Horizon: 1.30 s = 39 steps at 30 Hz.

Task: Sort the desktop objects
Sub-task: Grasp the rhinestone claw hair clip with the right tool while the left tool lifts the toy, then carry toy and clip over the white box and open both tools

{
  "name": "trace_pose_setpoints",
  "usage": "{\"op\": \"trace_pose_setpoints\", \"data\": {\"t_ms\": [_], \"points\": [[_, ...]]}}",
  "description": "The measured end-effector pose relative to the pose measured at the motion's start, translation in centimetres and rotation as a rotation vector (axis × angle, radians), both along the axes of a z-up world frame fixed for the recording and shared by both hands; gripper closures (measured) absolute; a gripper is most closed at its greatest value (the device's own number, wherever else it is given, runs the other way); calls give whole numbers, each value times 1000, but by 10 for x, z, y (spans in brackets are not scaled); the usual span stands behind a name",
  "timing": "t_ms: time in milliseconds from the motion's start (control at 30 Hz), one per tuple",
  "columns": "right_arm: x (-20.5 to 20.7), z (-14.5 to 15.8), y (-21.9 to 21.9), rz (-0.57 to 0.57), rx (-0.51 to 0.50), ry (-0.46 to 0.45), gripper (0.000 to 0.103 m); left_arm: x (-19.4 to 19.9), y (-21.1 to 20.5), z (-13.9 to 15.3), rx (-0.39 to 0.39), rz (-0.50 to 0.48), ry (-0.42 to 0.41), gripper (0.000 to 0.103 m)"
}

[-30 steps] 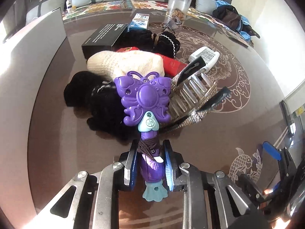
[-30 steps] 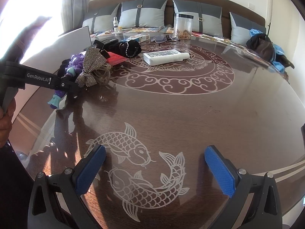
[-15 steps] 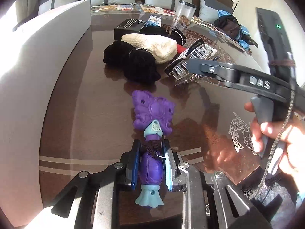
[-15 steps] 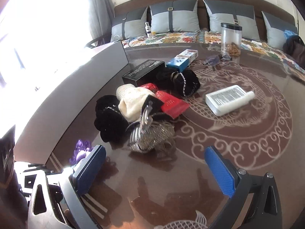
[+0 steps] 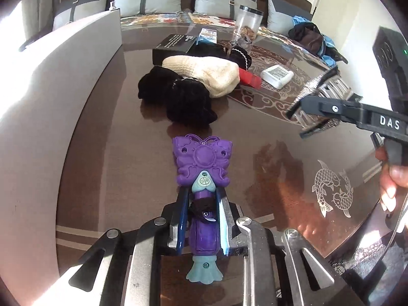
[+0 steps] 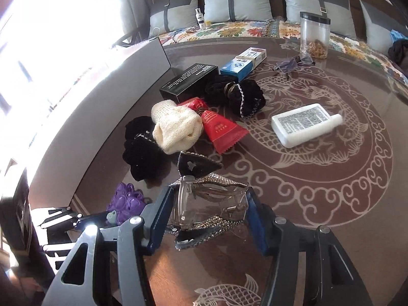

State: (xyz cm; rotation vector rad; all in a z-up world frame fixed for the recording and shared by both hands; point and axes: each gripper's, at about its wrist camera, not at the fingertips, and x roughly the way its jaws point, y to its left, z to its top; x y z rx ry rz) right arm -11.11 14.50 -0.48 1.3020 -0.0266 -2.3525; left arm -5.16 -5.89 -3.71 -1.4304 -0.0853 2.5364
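With the left gripper clenched on the purple toy and the right gripper grasping the rhinestone hair clip, keep both grips firm and carry each clear of the scrunchies ahead of the fingers.

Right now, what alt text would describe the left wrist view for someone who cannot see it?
The left gripper clamps a purple butterfly toy over a brown table. To its right, the right gripper grips a rhinestone hair claw; scrunchies and boxes lie beyond.
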Motion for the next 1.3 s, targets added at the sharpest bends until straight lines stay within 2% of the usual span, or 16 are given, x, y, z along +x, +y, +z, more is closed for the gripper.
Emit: {"op": "trace_pose_setpoints", "data": {"t_ms": [233, 367, 467, 600, 767, 833, 933, 1000, 1033, 1100, 1167, 1233, 1300], "points": [[25, 30, 28, -28, 17, 48, 47, 22, -34, 58, 195, 87, 132, 83], [25, 52, 6, 9, 0, 79, 47, 27, -75, 84, 281, 169, 170, 83], [22, 72, -28, 60, -32, 113, 47, 35, -117, 104, 309, 246, 204, 83], [23, 101, -93, 154, -122, 135, 47, 39, -185, 126, 256, 367, 246, 83], [25, 117, -205, 311, -197, 118, 47, 27, -262, 120, 160, 500, 193, 83], [27, 113, -250, 375, -169, 104, 47, 20, -279, 107, 114, 523, 150, 83], [25, 90, -305, 422, -80, 51, 46, 12, -294, 82, 41, 548, 60, 82], [21, 70, -329, 429, -21, 1, 46, 9, -304, 68, 10, 572, 1, 77], [18, 59, -335, 416, 8, -26, 42, 12, -307, 64, 1, 582, -12, 72], [14, 51, -337, 379, 15, -42, 21, 19, -311, 64, -2, 611, 3, 44], [12, 57, -326, 338, -25, -22, 17, 29, -312, 74, 2, 645, 50, 32], [11, 72, -307, 314, -75, -7, 15, 35, -305, 84, 27, 651, 88, 32], [12, 84, -284, 280, -89, 50, 10, 38, -290, 93, 45, 629, 111, 32]]}}
